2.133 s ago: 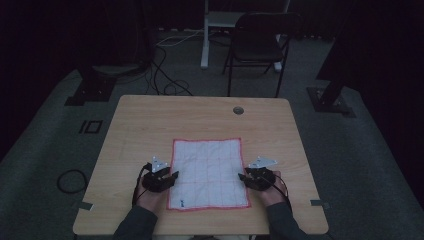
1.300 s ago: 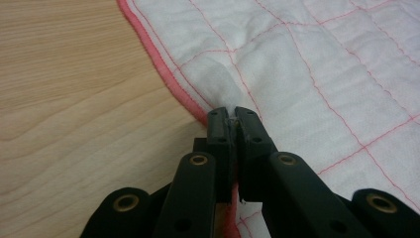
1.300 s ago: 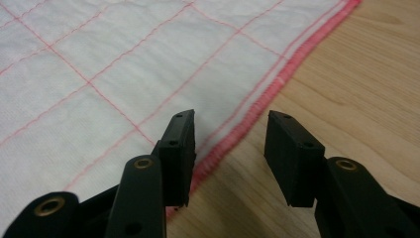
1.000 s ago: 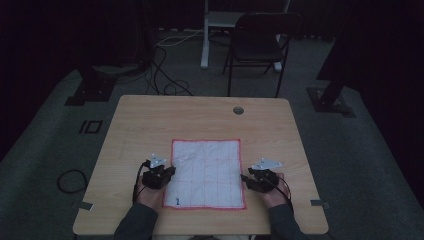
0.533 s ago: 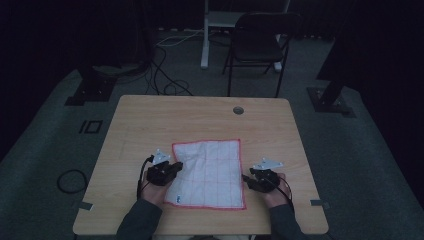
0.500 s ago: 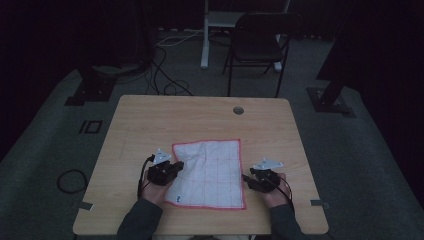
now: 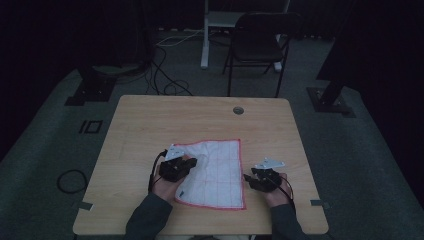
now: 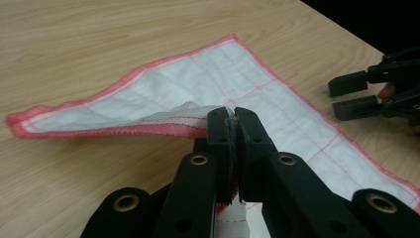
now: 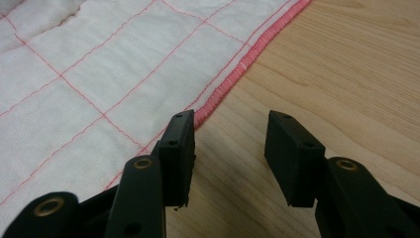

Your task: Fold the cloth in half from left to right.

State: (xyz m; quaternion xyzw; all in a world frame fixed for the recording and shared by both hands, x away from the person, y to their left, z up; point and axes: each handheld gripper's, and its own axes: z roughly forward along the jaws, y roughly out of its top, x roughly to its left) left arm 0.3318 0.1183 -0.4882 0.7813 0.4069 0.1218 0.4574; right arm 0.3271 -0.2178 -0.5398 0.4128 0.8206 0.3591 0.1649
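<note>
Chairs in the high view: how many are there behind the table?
1. A dark folding chair stands on the floor beyond the far edge of the wooden table, beside a white post. The dark surroundings may hide more.

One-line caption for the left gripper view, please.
Left gripper pinches the cloth edge, lifting it off the table.
</note>
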